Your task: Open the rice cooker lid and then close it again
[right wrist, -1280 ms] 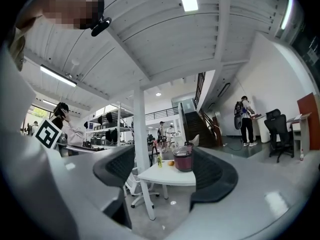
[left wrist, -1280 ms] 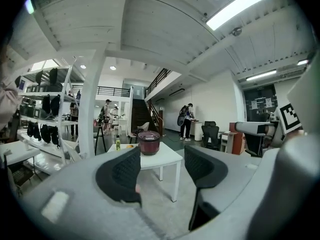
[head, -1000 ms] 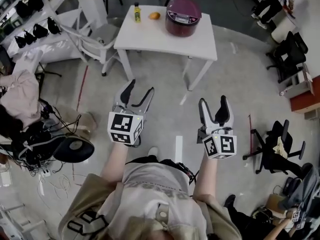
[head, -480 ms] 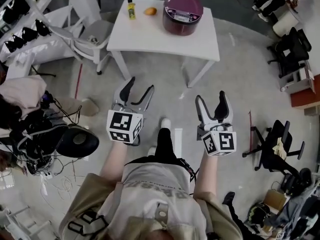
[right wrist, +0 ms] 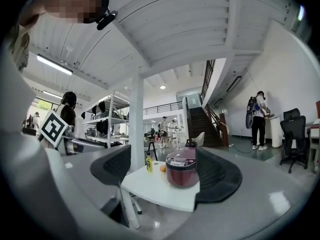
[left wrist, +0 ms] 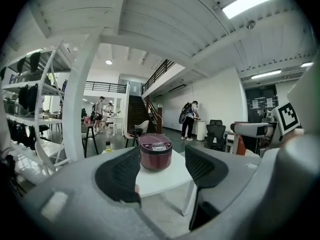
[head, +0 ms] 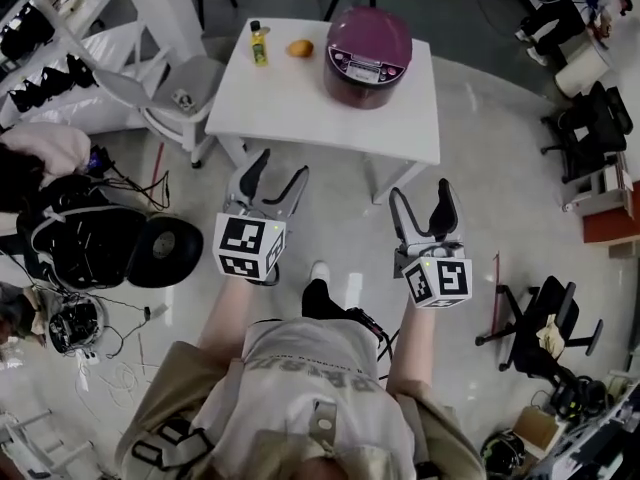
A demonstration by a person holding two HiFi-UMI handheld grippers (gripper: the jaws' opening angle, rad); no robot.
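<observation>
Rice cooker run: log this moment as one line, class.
rice cooker: closed, on white table | left gripper: open, empty | right gripper: jaws just opened wider, empty | contact: none

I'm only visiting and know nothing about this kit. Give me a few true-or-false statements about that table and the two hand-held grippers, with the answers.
1. The dark red rice cooker sits on the white table with its lid shut. True.
2. The left gripper holds the rice cooker. False: its jaws stand apart and empty, short of the table.
3. A yellow bottle and an orange fruit stand on the table beside the rice cooker. True.
4. The right gripper is shut on the bottle. False: its jaws have just been opening, with nothing between them.
</observation>
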